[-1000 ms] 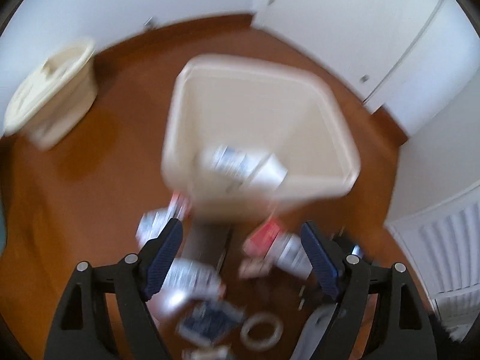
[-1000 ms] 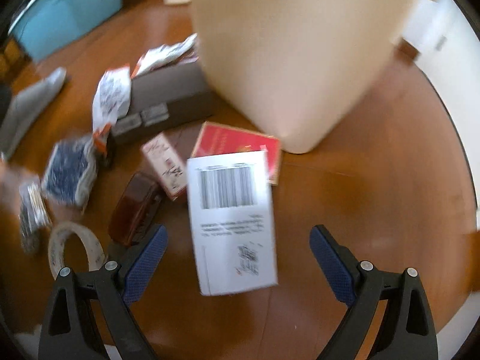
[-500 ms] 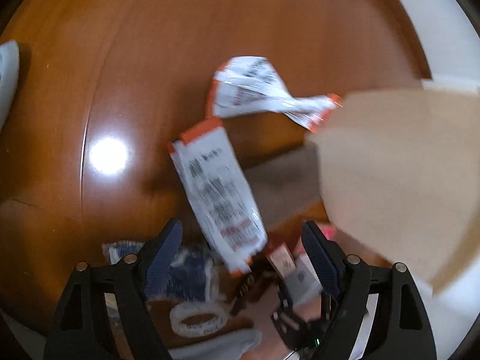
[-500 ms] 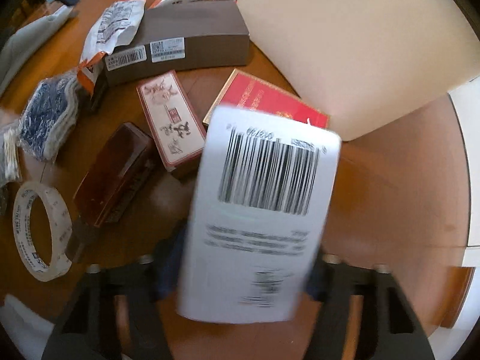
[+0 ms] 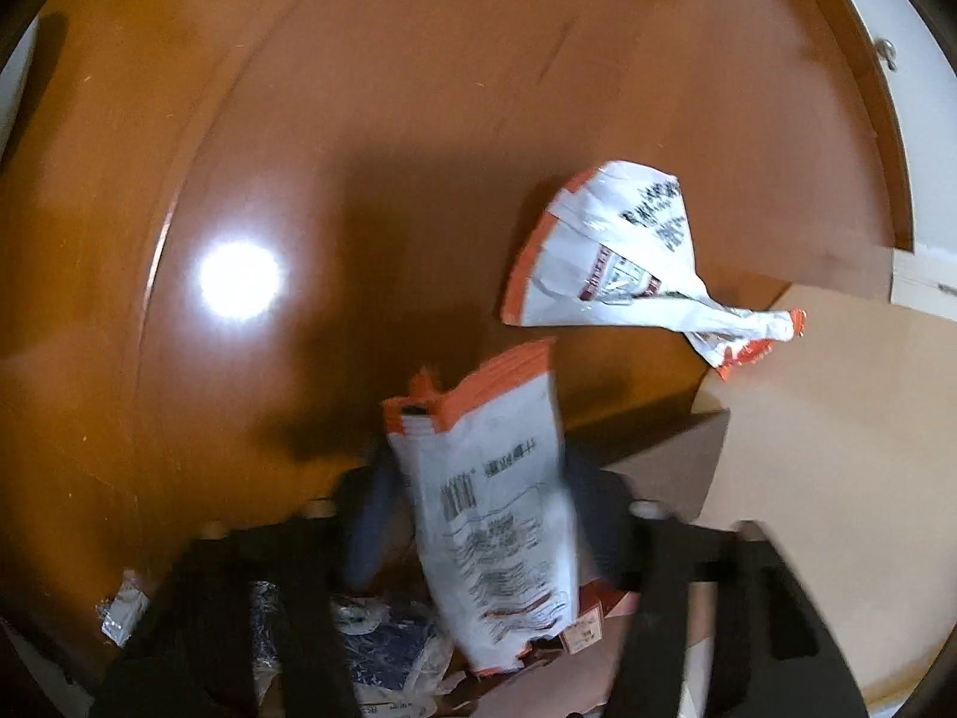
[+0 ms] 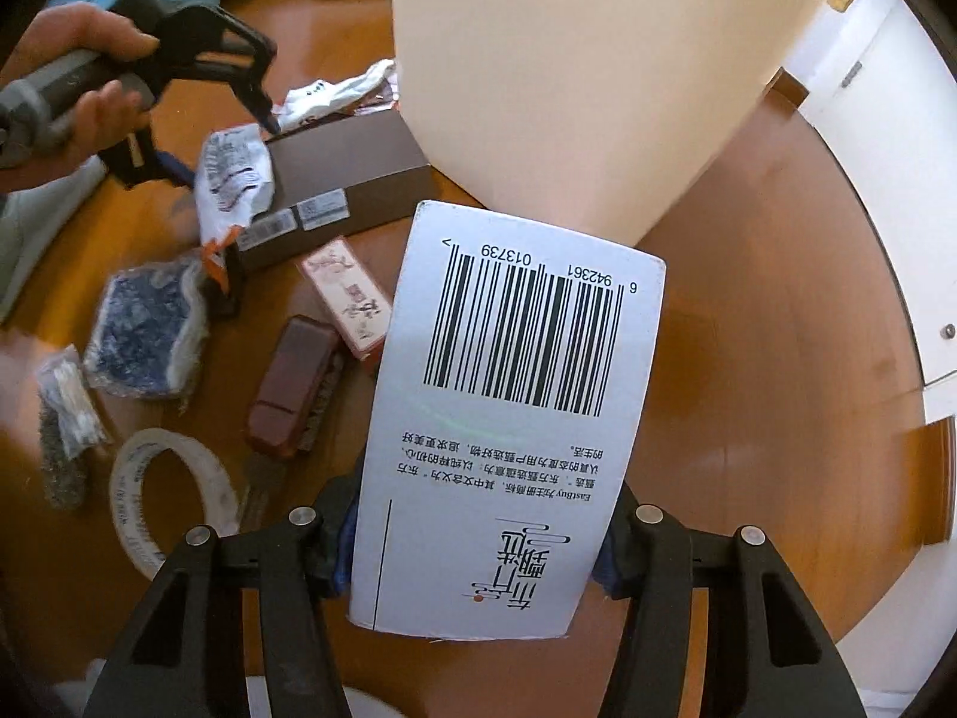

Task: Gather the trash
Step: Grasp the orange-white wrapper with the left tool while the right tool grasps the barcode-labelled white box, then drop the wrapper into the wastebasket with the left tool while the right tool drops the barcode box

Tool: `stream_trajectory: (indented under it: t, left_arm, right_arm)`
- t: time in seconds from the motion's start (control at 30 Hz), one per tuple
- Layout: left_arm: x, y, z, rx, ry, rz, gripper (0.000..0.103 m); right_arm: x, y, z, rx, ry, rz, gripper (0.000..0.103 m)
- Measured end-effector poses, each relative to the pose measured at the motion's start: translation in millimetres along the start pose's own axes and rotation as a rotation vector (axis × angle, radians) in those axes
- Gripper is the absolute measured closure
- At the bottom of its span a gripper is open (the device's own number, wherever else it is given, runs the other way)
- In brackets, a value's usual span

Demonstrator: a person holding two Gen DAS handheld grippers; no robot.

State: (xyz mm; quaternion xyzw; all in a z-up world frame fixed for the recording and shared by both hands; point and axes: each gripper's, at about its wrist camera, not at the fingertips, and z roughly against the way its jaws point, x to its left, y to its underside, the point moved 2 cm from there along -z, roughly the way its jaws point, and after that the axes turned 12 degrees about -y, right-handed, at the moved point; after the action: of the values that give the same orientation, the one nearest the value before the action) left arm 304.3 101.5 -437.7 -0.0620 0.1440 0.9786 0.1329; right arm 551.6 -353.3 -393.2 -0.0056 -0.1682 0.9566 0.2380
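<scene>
Collecting trash on a wooden floor beside a tall cream bin (image 6: 568,78): right gripper (image 6: 478,544) clamped on a white barcoded box (image 6: 508,419), held low and clear of the floor just beside the bin; left gripper (image 5: 478,508) closing, an orange-edged white wrapper (image 5: 502,538) between its jaws. Likely trouble: thin, limp wrapper slipping out if pinched only at its edge, or dragging loose against the brown carton (image 6: 353,179) underneath. Smooth box at risk of sliding from the pads or striking the bin wall on the lift. More litter near, including a tape roll (image 6: 173,496) and a second crumpled wrapper (image 5: 628,263).
</scene>
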Motion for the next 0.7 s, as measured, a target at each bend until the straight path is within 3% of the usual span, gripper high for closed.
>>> stream_trajectory:
  t: [0.07,0.17,0.3,0.43,0.53,0.6,0.7]
  left_arm:
    - [-6,3,6,-0.010,-0.002,-0.027,0.076]
    - [-9,8,19,-0.021,0.008,-0.051,0.084]
    - [-10,18,51,-0.039,0.047,-0.105,0.087]
    - [-1,30,89,-0.066,0.078,-0.167,0.087]
    - [2,44,113,-0.097,0.094,-0.218,0.087]
    - [6,49,125,-0.110,0.101,-0.247,0.087]
    - [16,49,139,-0.123,0.100,-0.268,0.087]
  right_arm:
    - [0,-2,8,-0.003,0.004,0.002,0.044]
    - [11,2,10,-0.020,0.015,-0.007,0.044]
    - [8,-1,48,-0.104,0.026,-0.068,0.044]
    - [9,-24,110,-0.270,-0.003,-0.099,0.044]
    - [4,-53,171,-0.433,-0.043,-0.100,0.044]
    - [-2,-83,208,-0.519,-0.021,-0.065,0.044]
    - [-23,-145,235,-0.555,-0.003,-0.016,0.044]
